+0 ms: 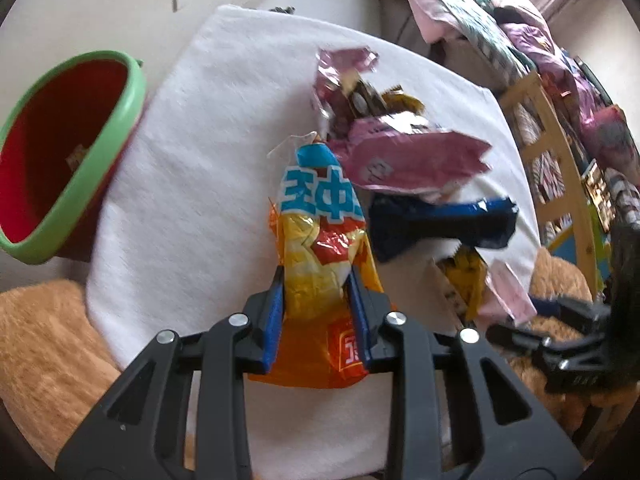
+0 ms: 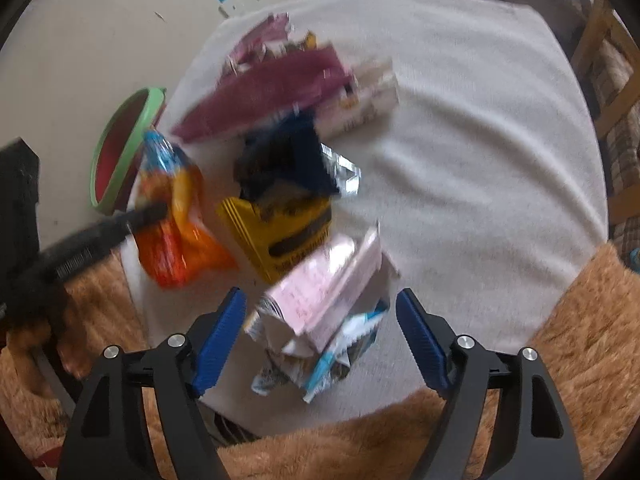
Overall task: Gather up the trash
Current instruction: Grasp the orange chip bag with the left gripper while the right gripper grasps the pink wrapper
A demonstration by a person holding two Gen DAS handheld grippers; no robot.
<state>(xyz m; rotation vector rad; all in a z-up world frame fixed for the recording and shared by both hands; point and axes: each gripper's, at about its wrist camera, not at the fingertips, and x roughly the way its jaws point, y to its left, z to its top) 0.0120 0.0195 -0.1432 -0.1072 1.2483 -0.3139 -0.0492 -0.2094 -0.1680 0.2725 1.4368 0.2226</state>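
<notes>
Blue pads (image 1: 276, 320) of the left gripper (image 1: 318, 280) pressed on both sides of an orange and yellow snack bag (image 1: 320, 264), pinching its crinkled middle; the bag's lower end was hidden behind the black finger frames, and its blue top with white lettering lay pointing away over the white cloth (image 1: 208, 160). Much was hard to read: the right wrist view was smeared with blur, so the print on every wrapper there was illegible, and the pile's edges ran together. Right gripper (image 2: 320, 300) fingers (image 2: 218, 340) stood wide apart, with a pale pink wrapper (image 2: 320, 284) and a crumpled white and blue wrapper (image 2: 340, 356) lying between them on the cloth, neither pad touching either one as far as the blur allowed. Beyond those lay a yellow packet (image 2: 280, 236), a dark blue bag (image 2: 288, 160) and a maroon bag (image 2: 276, 88), overlapping so that parts of each were covered. From the left wrist view, the same heap sat just beside the held bag, to its right, with a large pink bag (image 1: 412, 160) on top. A red bin with a green rim (image 1: 68, 152) stood off the cloth's left edge, cut off by the picture's border, with something small and unclear at its bottom. Brown plush covering (image 2: 560, 340) surrounded the cloth nearby.
</notes>
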